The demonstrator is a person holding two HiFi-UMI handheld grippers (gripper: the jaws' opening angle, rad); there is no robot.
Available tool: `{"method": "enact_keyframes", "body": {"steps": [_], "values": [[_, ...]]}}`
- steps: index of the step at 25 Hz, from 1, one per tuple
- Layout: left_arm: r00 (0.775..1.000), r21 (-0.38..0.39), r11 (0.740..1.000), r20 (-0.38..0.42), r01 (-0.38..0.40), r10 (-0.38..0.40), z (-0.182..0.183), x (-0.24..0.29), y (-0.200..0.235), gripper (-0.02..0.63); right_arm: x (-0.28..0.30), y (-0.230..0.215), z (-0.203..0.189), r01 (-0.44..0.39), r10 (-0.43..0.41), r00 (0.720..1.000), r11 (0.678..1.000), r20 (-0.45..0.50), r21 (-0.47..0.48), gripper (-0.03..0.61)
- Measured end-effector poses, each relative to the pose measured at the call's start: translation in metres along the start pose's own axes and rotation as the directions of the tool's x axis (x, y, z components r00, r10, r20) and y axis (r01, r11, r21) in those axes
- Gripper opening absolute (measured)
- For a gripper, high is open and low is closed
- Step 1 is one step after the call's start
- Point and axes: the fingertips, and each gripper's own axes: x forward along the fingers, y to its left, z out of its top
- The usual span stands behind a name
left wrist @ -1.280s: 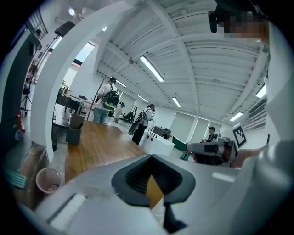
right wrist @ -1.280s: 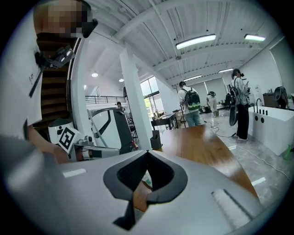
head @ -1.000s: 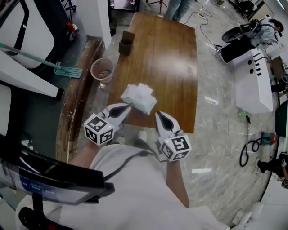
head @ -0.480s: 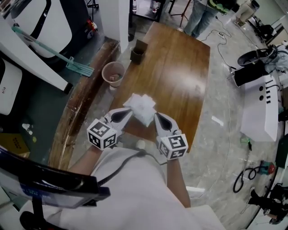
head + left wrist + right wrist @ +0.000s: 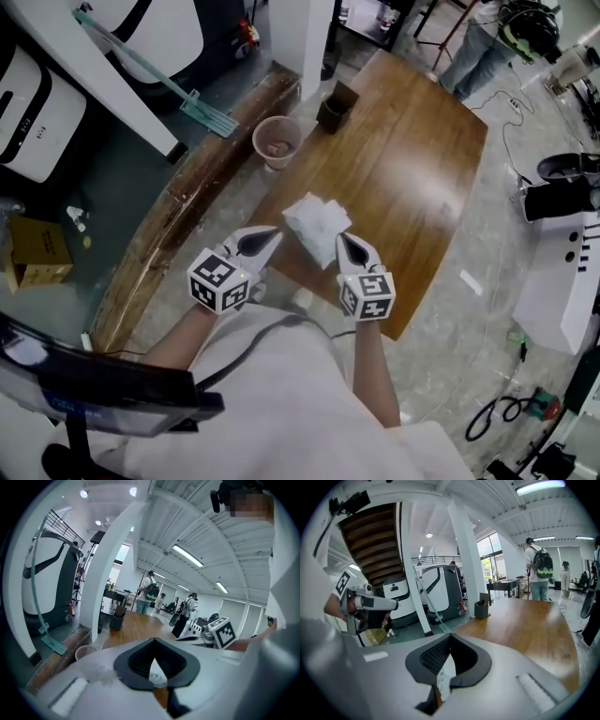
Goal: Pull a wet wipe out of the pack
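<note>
From the head view, I saw the left gripper (image 5: 271, 235) and the right gripper (image 5: 343, 241) raised side by side over the near end of the wooden tabletop (image 5: 412, 159). A crumpled white wet wipe (image 5: 317, 223) hung between their tips, each gripper holding one side of it. A dark box (image 5: 336, 106) stood at the tabletop's far left corner, and a round pinkish tub (image 5: 277, 142) sat just beside the tabletop's left edge.

In the left gripper view, the jaws of the left gripper (image 5: 154, 641) were clenched on a fold of the wet wipe (image 5: 157, 677), whose white, dotted surface showed in the gap behind the tips. The right gripper's marker cube (image 5: 224, 631) appeared off to the right.

In the right gripper view, the right gripper (image 5: 450, 637) had its jaws clamped on a strip of the wet wipe (image 5: 446, 674). The tabletop (image 5: 525, 620) stretched ahead, with the dark box (image 5: 482, 607) at its far corner. The left gripper (image 5: 363, 605) showed at the left.
</note>
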Motion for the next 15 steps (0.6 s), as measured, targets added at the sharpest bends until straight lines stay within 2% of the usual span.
{"method": "enact_keyframes", "body": {"steps": [7,15], "values": [[0.998,-0.021,0.998,-0.021,-0.067,0.067,-0.015,0.003,0.001,0.005,0.034,-0.004,-0.029,-0.072,0.068,0.993,0.997,-0.095,-0.037,0.009],[0.998,-0.037,0.999,-0.055,-0.036,0.034,-0.030,0.021,-0.015,0.005,0.065,-0.012,-0.068,-0.118,0.097,0.971,0.989,-0.221,-0.084,0.061]]}}
